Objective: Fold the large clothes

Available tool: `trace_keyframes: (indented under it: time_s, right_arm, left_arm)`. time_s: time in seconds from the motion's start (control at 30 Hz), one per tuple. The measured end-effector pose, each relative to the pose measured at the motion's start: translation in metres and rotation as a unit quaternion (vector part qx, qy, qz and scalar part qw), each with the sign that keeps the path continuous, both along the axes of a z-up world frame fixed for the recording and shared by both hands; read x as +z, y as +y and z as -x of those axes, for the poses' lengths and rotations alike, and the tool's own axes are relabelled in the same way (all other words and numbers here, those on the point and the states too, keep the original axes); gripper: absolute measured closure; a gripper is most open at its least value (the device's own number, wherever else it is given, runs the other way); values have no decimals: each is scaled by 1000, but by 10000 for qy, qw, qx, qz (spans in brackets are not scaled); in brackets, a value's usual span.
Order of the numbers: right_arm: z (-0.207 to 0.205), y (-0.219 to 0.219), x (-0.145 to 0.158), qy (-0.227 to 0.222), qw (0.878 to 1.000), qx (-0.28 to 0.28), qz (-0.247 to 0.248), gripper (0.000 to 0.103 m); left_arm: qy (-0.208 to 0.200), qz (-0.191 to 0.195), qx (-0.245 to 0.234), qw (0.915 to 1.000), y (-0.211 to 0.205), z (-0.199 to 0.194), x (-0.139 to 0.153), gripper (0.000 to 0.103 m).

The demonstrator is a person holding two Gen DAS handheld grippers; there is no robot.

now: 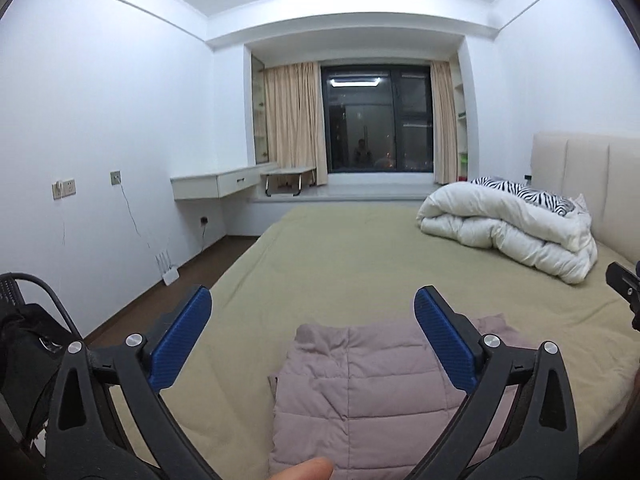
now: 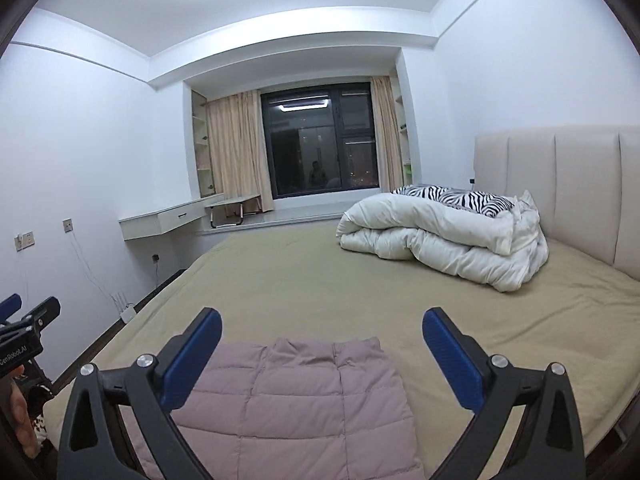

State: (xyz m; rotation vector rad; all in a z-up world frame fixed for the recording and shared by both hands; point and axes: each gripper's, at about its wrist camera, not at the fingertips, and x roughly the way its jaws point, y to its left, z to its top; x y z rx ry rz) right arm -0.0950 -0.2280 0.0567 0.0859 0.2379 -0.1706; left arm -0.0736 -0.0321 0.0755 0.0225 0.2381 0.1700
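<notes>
Left wrist view: left gripper (image 1: 312, 336) hangs above the jacket (image 1: 360, 392), fingers (image 1: 182, 336) spread wide, nothing held. Right gripper (image 2: 322, 354) likewise: fingers (image 2: 192, 360) wide apart, empty, over the same jacket (image 2: 296, 400).

Jacket: mauve, quilted, lying on the bed (image 1: 340, 256) at its near edge, already a compact rectangle with squared edges. Judgement: fold looks close to done; what remains is a last fold or a tidy-up.

To do it well: take the puffy layers low at two corners, pinch through all layers so the top one does not slide, lift evenly, lay flat, press out trapped air.

Around: white duvet (image 2: 444, 240) bundled well beyond the jacket, toward the headboard (image 2: 560, 184), zebra-print pillow (image 2: 472, 198) on top. Olive sheet between jacket and duvet is bare, so no obstacle. Dark chair (image 1: 28, 320) left of the jacket, off the bed. Grippers sit near each other; mind a clash.
</notes>
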Motion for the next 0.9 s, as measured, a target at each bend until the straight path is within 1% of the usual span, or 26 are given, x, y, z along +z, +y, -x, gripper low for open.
trace_keyframes:
  time_s: [0.07,0.1,0.13,0.17,0.23,0.27,0.33,0.4,0.47,0.53,0.57,0.6,0.67,0.73,0.77,0.8,0.9]
  right_arm:
    - [13,5,16,-8,10000,21,67,0]
    - [19,10,20,35,9999,46,89,0]
    - [23,13,26,109,9998,91,111,0]
    - [25,15,29,153,9997,149,105,0]
    - [31,21,34,337,9991,256,51,0]
    - [34,26,34,462,9987,227,50,0]
    - [32,30,32,829,9965,92,76,0]
    - [29,32,23,1155,9932,128,-39,0]
    - [24,35,7,1603,9870,91,-93,0]
    - [17,40,-11,1974,9803,24,-11,0]
    - [14,40,-21,2157,9764,-33,5,0]
    - [11,41,-31,2367,9716,-62,-39,0]
    - [8,39,-53,2765,9605,-46,-291,0]
    - [6,37,-69,3057,9510,-88,-462,0]
    - [6,36,-75,3146,9478,-102,-507,0]
    - [6,37,-79,3188,9464,-102,-516,0]
    - [6,39,-85,3256,9443,-113,-461,0]
  left_arm:
    - [-163,-124,24,9998,-3,19,14,0]
    - [-175,-322,182,9992,-7,29,20,0]
    - [-85,-518,323,9981,-11,35,26,0]
    - [0,-611,384,9974,-13,42,30,0]
    - [236,-523,324,9978,-15,50,35,0]
    - [375,-459,367,9976,-15,56,36,0]
    - [780,-306,432,9955,-15,57,29,0]
    - [1193,-225,443,9916,-16,55,14,0]
    - [1760,-65,337,9838,-17,47,-10,0]
    - [2252,249,137,9739,-15,34,-34,0]
    - [2492,443,69,9674,-14,32,-44,0]
    - [2679,574,36,9617,-13,30,-55,0]
    - [3000,700,37,9514,-14,24,-73,0]
    - [3206,767,75,9441,-14,24,-90,0]
    - [3249,763,79,9426,-11,13,-99,0]
    - [3291,742,99,9413,-12,15,-103,0]
    - [3374,755,103,9383,-9,2,-116,0]
